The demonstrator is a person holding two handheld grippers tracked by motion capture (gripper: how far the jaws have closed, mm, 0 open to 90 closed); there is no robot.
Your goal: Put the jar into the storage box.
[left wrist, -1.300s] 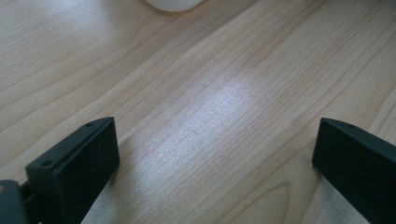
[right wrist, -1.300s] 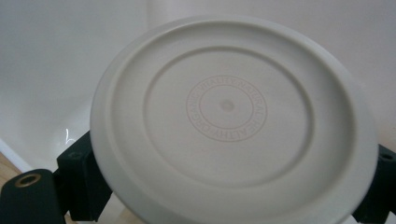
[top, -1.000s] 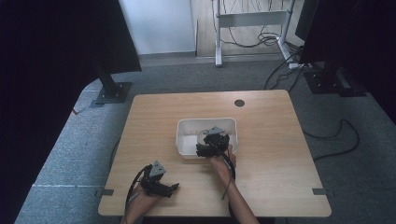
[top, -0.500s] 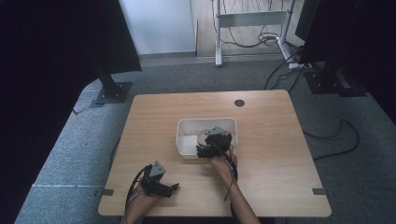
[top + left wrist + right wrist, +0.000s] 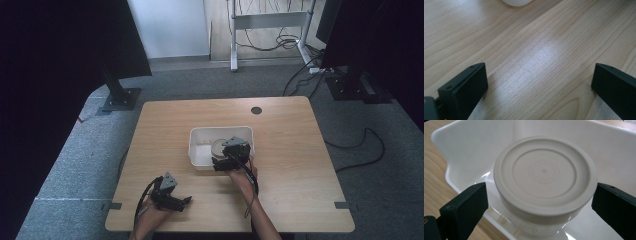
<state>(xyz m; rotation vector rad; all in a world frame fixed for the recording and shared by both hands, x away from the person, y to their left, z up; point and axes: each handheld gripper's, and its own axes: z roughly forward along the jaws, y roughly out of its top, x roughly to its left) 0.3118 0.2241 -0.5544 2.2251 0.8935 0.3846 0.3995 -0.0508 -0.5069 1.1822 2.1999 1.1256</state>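
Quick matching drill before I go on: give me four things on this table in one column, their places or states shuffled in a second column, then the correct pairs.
Things:
1. left tool
2. right tool
3. lidded tub
4. white bin

Places or states:
A. stands inside the bin
B. open above bare wood near the table's front edge
C. sits mid-table
D. open, one jaw either side of the tub

Pairs: 1-B, 2-D, 3-A, 4-C

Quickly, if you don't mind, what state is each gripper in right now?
Left gripper: open, holding nothing, over the bare table.
Right gripper: open, jaws either side of the lidded tub in the white bin.
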